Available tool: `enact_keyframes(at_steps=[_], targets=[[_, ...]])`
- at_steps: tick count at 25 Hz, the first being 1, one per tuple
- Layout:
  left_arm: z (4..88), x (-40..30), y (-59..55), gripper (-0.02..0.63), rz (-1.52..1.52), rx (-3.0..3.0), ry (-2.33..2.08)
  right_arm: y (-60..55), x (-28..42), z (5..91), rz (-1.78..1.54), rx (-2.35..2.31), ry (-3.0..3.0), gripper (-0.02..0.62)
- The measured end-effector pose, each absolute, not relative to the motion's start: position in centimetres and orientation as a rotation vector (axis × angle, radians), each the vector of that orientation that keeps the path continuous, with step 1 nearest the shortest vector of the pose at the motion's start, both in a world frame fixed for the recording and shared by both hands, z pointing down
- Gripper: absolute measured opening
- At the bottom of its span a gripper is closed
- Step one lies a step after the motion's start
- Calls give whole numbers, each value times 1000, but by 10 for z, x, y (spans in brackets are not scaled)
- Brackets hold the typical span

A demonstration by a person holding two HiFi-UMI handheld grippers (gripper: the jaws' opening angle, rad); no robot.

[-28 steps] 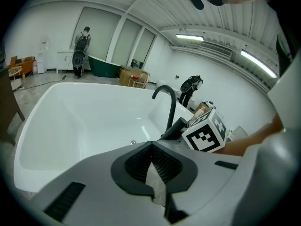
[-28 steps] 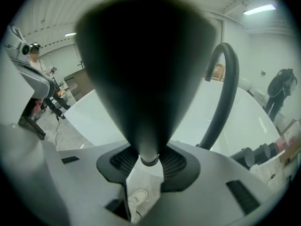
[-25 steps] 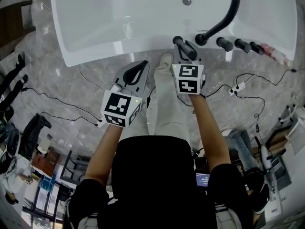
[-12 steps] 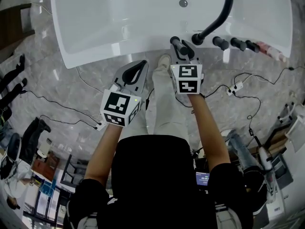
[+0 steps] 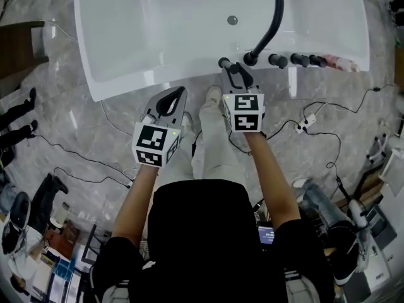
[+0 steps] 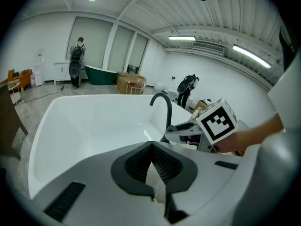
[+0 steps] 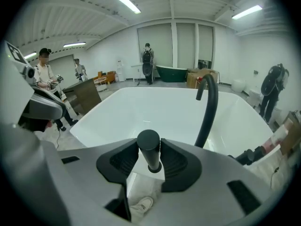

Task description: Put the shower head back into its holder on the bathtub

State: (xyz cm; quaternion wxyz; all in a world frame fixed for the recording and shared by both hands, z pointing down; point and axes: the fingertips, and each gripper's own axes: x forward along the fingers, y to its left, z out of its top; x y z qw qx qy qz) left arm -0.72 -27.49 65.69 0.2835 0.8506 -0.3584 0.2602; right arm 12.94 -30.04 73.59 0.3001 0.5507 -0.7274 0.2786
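Holding the shower head (image 7: pixel 149 150) clamped in the right gripper's (image 5: pixel 234 74) jaws just beside the spout's (image 5: pixel 270 17) base, I judged a slow, upright descent best — I couldn't make out the holder. The left gripper (image 5: pixel 172 101) — jaws pressed together on nothing — hung farther from the spout.

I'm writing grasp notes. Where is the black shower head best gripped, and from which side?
Take the shower head on its straight round shaft, just below the flat end, coming from the floor side of the bathtub with a jaw on each flank. It is a slim, even cylinder, so the grip seats squarely; the right gripper holds it so.
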Motion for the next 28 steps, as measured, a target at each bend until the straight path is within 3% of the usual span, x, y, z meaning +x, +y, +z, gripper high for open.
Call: enact_keyframes(at_steps=[15, 28], targets=[[572, -20, -260, 14, 611, 2411, -961, -260, 125, 640, 649, 1584, -1923, 126], [469, -58, -214, 14, 468, 2604, -953, -203, 87, 518, 589, 1764, -1985, 42]])
